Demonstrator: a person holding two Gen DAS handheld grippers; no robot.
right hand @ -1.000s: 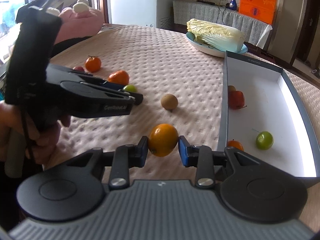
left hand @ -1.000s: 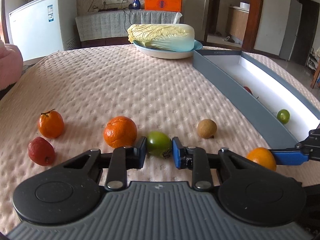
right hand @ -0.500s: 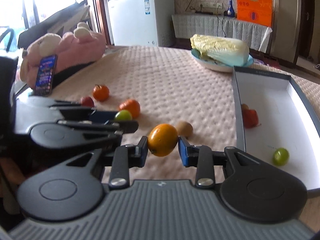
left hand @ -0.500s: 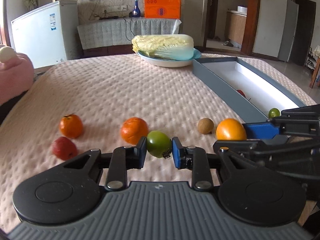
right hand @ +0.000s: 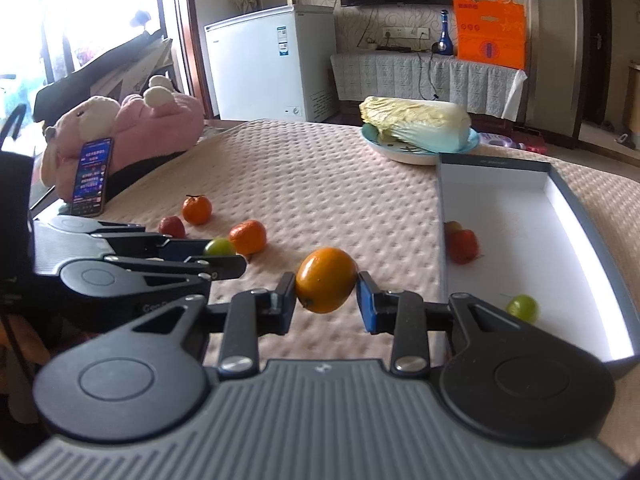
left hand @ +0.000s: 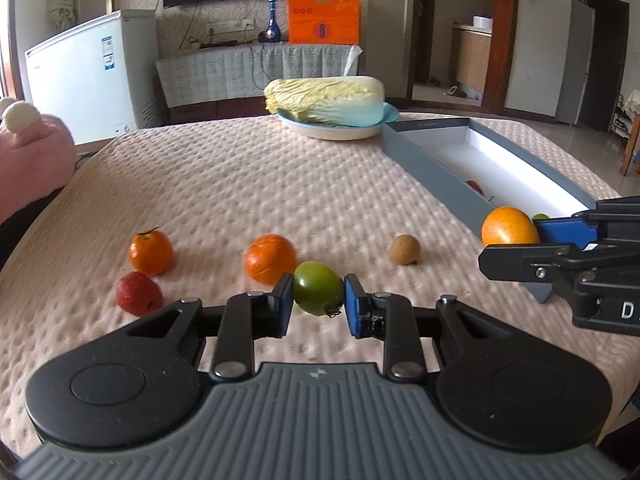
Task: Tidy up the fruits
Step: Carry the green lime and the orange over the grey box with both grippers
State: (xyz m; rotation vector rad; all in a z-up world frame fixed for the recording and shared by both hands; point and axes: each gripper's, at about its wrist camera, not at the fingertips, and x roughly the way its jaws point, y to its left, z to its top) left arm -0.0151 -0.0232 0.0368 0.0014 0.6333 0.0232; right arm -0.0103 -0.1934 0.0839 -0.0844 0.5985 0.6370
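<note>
The left gripper (left hand: 318, 299) is sitting low in the centre of the left wrist view, its two blue pads clamping a green fruit (left hand: 318, 288) and holding it above the pink quilted tablecloth (left hand: 248, 184). Just behind it, slightly left, a wrinkled orange (left hand: 271, 258) is lying on the cloth; farther left a smaller orange with a stem (left hand: 151, 252) is resting just above a red fruit (left hand: 139, 293). A small brown fruit (left hand: 405, 249) is lying right of centre. At the right edge of that view the right gripper (left hand: 516, 236) is reaching in from the side, gripping a smooth orange (left hand: 509, 227) in front of the near corner of the grey box (left hand: 424, 164). In the right wrist view the same gripper (right hand: 326, 292) is pressing its pads against both sides of the smooth orange (right hand: 325, 280), low in the centre, with the box (right hand: 592, 216) filling the right of the frame. Inside its white interior a red fruit (right hand: 463, 245) is lying against the left wall with another fruit partly hidden behind it, and a small green fruit (right hand: 522, 308) is sitting lower right. A cabbage (right hand: 416, 123) is lying on a plate (right hand: 400, 154) above the box, and a pink plush toy (right hand: 132, 136) is propping a phone (right hand: 91, 176) at the left.
</note>
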